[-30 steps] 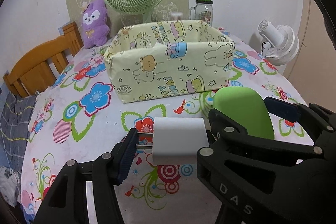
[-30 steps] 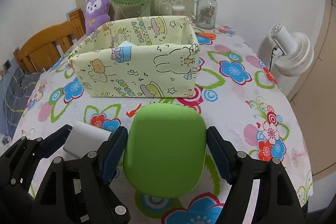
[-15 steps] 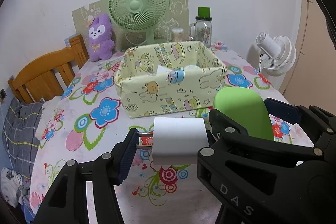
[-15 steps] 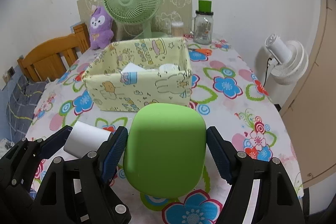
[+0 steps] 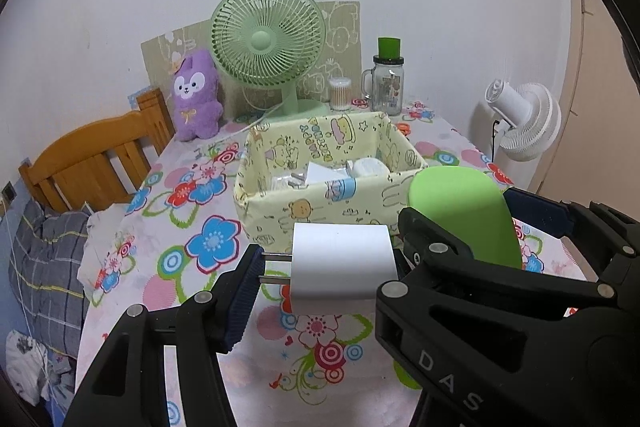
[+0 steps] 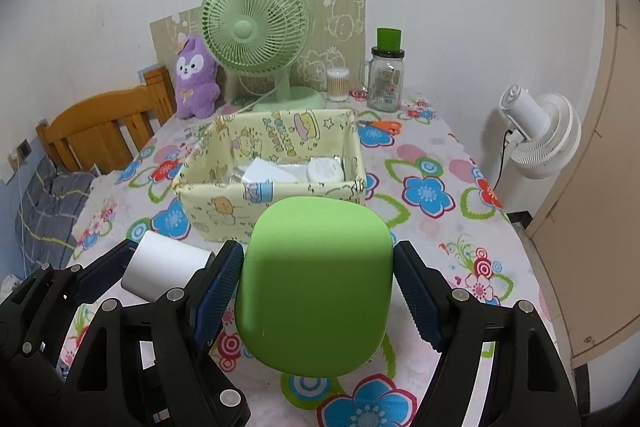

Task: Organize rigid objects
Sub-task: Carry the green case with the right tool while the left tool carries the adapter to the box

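Both tools grip loads, white charger [image 5: 342, 269] left, green case [image 6: 316, 283] right, facing the fabric box [image 6: 224, 205].

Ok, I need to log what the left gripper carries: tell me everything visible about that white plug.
The white charger plug is a small rounded block of smooth matte plastic, seemingly clean, with two flat metal prongs jutting sideways from one end. It lies horizontally, off the flowered tablecloth, clamped in the left gripper: the blue ribbed pad meets the prong tips, the opposite finger backs the far end. It sits before the yellow fabric box.
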`<state>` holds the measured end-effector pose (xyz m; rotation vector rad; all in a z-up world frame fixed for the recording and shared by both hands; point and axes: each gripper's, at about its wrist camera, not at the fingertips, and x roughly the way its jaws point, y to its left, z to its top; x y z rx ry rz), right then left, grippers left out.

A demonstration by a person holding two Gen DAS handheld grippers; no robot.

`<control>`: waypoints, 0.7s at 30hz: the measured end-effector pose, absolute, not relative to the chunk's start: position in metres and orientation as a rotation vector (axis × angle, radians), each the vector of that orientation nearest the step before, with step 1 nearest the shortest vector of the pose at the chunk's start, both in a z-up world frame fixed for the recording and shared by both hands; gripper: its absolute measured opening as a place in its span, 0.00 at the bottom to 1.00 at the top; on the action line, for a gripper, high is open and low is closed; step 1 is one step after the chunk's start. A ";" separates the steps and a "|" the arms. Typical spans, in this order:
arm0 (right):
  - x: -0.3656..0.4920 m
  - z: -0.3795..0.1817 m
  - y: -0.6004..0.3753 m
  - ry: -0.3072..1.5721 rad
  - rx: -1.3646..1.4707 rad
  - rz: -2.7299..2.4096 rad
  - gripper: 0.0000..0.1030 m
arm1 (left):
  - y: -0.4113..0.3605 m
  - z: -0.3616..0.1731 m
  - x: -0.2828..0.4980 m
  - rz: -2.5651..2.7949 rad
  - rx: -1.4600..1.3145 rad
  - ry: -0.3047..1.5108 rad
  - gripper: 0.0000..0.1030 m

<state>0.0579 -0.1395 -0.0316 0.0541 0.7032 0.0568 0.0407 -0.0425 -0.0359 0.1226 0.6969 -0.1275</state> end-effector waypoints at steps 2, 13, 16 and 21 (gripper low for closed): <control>0.060 -0.028 -0.140 0.700 0.053 0.057 0.76 | -0.042 -0.033 0.043 -0.127 0.121 0.694 0.62; 0.082 -0.017 -0.140 0.687 0.055 0.064 0.76 | -0.043 -0.022 0.066 -0.119 0.122 0.684 0.62; 0.091 -0.016 -0.140 0.688 0.056 0.064 0.76 | -0.044 -0.022 0.074 -0.119 0.123 0.686 0.62; 0.108 -0.017 -0.141 0.695 0.057 0.066 0.76 | -0.045 -0.024 0.091 -0.117 0.123 0.693 0.62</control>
